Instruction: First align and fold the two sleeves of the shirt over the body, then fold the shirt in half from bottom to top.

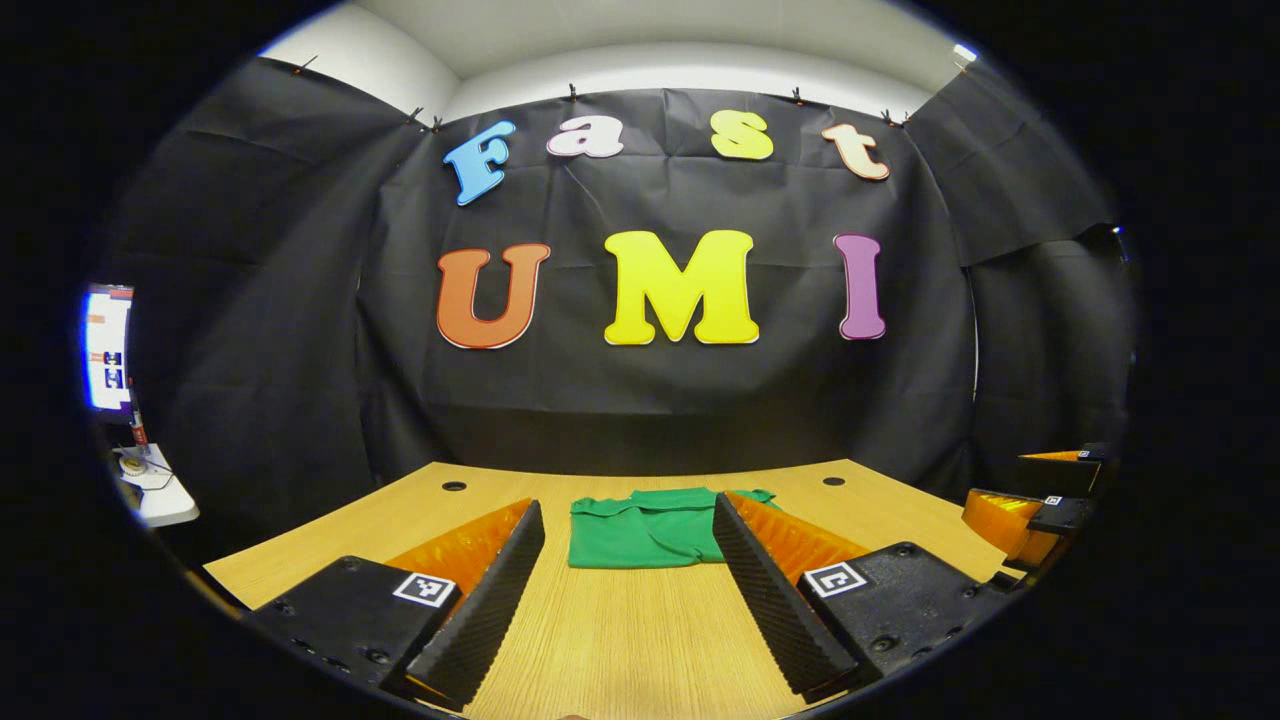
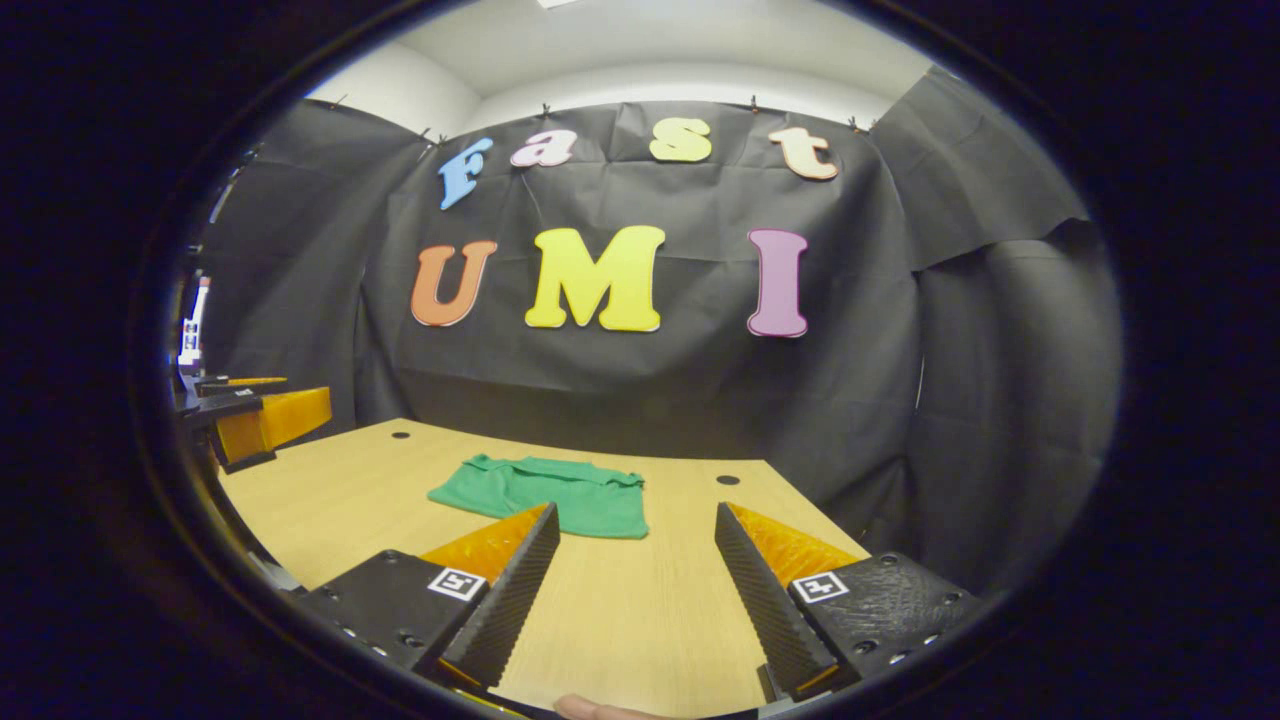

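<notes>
Green shirt point(image 1: 645, 528) lies folded on the wooden counter point(image 1: 640, 630) as my left tongs point(image 1: 628, 590) and right tongs point(image 2: 632, 590) hover wide open, empty.

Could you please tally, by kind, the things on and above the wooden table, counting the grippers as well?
Green shirt, folded on the table: 1
Grippers, both open and off the cloth: 2, the left gripper and the right gripper
Cable holes in the tabletop: 2, one and another
Total: 5
</notes>
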Action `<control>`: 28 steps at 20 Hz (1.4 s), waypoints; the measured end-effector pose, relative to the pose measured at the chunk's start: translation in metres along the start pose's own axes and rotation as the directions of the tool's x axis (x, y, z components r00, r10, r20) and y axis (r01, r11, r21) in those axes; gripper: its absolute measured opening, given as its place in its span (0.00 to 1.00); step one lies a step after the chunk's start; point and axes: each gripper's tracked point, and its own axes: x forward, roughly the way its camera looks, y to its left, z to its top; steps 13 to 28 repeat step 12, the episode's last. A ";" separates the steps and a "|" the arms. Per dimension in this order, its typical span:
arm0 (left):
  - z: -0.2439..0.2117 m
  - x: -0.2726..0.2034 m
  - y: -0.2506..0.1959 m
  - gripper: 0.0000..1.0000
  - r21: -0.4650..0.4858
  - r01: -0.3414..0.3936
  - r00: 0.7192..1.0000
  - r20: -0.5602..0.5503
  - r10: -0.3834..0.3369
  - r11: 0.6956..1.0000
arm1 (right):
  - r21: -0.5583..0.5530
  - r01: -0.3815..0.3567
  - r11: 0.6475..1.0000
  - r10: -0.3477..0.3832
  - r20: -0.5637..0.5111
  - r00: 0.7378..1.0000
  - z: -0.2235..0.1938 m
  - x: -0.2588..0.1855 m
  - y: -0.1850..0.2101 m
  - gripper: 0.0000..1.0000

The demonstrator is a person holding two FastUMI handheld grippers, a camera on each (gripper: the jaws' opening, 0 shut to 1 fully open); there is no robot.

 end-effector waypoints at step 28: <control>-0.018 0.012 0.017 1.00 -0.040 -0.023 0.998 -0.058 0.021 0.999 | -0.006 0.003 1.000 -0.003 -0.022 1.000 -0.015 0.010 0.004 0.95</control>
